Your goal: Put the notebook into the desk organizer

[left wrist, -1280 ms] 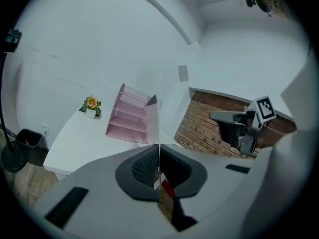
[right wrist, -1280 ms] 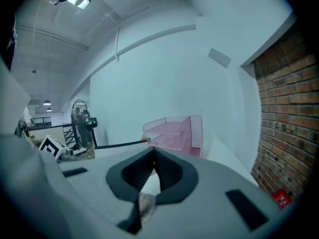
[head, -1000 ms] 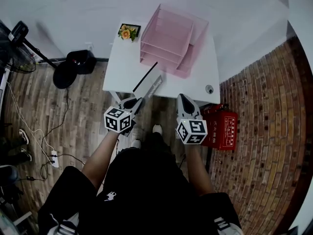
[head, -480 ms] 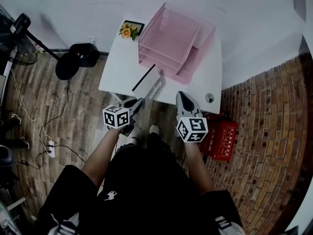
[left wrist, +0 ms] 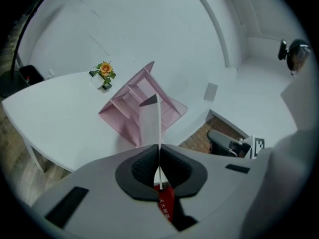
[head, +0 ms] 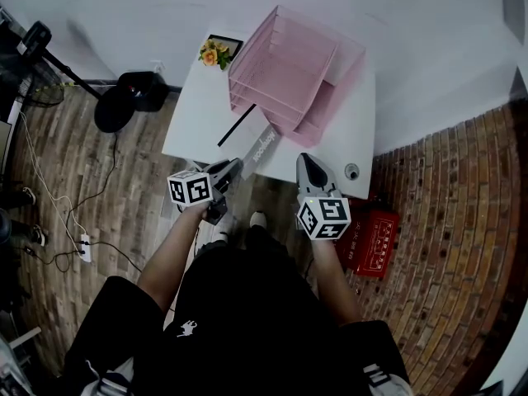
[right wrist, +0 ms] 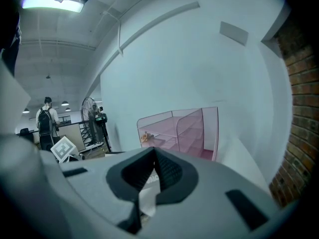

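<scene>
A pink mesh desk organizer (head: 289, 73) with stacked shelves stands at the back of the white table (head: 194, 118). My left gripper (head: 233, 168) is shut on the near end of the thin grey-white notebook (head: 250, 141). The notebook is held on edge over the table's front half, its far end close to the organizer's open front. In the left gripper view the notebook (left wrist: 149, 124) rises edge-on from the pads (left wrist: 142, 166) toward the organizer (left wrist: 130, 103). My right gripper (head: 307, 164) hovers at the table's front edge, right of the notebook, shut and holding nothing.
A small flower ornament (head: 216, 53) sits at the table's back left corner, and a round fitting (head: 352, 172) near its front right corner. On the wooden floor are a red box (head: 371, 239) to the right and a black stand base (head: 115, 112) to the left. A white wall lies behind.
Both grippers have moved forward toward the table. The left gripper has rolled, and the notebook's far end now reaches nearer the organizer's front.
</scene>
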The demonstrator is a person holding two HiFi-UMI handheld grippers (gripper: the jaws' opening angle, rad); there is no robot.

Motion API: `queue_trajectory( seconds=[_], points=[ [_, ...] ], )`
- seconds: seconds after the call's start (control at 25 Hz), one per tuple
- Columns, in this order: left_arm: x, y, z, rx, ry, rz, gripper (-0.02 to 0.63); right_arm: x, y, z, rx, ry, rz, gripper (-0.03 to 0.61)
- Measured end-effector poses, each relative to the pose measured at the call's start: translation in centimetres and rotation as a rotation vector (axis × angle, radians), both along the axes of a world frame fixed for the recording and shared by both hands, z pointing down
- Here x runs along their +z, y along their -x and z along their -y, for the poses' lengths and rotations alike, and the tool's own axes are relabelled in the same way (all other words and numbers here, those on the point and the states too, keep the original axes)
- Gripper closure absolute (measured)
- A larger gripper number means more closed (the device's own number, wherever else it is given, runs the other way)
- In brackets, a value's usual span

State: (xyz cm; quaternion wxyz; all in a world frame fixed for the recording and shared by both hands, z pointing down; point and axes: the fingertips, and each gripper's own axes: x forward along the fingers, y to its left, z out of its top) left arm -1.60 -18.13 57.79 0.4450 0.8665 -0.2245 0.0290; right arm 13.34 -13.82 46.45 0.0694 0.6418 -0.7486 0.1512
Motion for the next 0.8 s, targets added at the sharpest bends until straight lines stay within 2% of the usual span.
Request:
queue_trajectory(
  seconds=[0.36, 0.64, 0.8],
  points=[
    [-0.8, -0.9, 1.6, -0.004, -0.011, -0.026, 0.604, 0.1, -0.4, 0.5, -0.002, 0.002, -0.002, 0.575],
    [-3.0, -1.6, 2.7, -0.039, 0.034, -0.194, 0.604, 0.3, -0.7, 0.6, -0.007, 0.007, -0.007, 0.575],
    [-2.9, -2.0, 3.4, -0.058, 0.052, -0.232, 0.604, 0.3, -1.1, 0.9, -0.008, 0.007, -0.014, 0.575]
  ],
)
